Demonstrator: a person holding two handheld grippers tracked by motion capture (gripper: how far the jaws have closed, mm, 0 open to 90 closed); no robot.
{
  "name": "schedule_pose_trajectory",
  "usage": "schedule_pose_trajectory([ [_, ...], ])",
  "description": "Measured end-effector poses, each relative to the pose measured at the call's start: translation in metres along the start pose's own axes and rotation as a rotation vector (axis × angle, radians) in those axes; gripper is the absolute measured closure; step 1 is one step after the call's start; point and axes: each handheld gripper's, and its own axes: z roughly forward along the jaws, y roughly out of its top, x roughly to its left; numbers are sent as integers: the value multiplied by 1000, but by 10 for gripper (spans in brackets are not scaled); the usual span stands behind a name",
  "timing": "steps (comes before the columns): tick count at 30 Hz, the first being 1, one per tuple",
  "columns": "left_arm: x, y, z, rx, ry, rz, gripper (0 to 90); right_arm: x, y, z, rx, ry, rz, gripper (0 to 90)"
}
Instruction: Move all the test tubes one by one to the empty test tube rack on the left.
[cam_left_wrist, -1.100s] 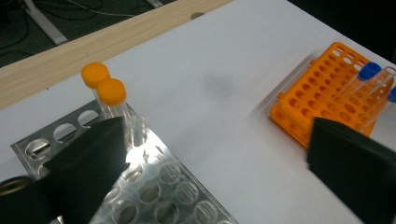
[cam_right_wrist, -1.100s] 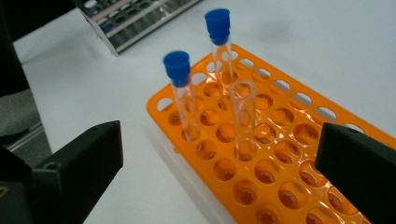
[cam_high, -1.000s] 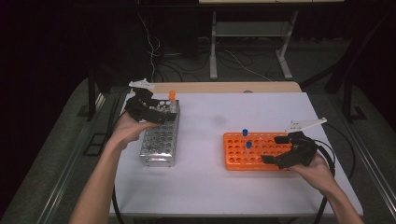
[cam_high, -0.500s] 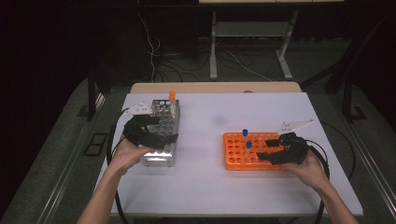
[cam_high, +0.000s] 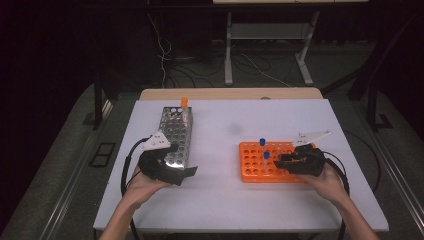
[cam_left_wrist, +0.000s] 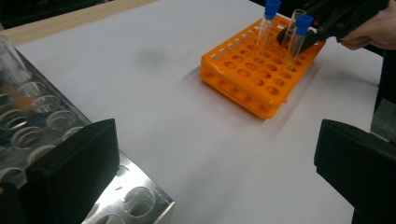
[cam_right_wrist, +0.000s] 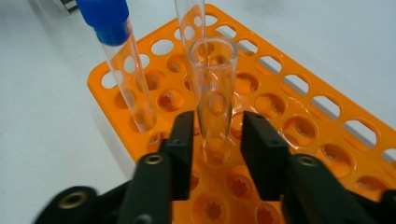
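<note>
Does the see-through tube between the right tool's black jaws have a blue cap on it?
No. The uncapped tube between the right tool jaws has an open top; the blue-capped tube stands beside it.

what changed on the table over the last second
The left gripper drew back from the far end of the metal rack to its near end, jaws open and empty. The right gripper stayed at the orange rack, jaws around an uncapped tube. Both racks and the orange-capped tube kept their places.

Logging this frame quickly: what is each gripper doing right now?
Left gripper: open, holding nothing, beside the metal rack.
Right gripper: jaws around an uncapped clear tube standing in the orange rack; gaps show, so not clamped.
</note>
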Motion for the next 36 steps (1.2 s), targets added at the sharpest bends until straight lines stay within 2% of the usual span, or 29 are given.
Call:
schedule_pose_trajectory([
  [4, -6, -7, 4, 9, -13, 9, 0, 2, 1, 3, 14, -15, -14, 748],
  [15, -14, -17, 9, 26, -45, 9, 0, -3, 5, -10, -30, 7, 19, 752],
  [26, -17, -18, 13, 55, -74, 8, 0, -1, 26, -42, -63, -2, 23, 752],
  [36, -22, -6, 10, 70, -99, 26, 0, 19, 52, -74, -96, 26, -23, 752],
])
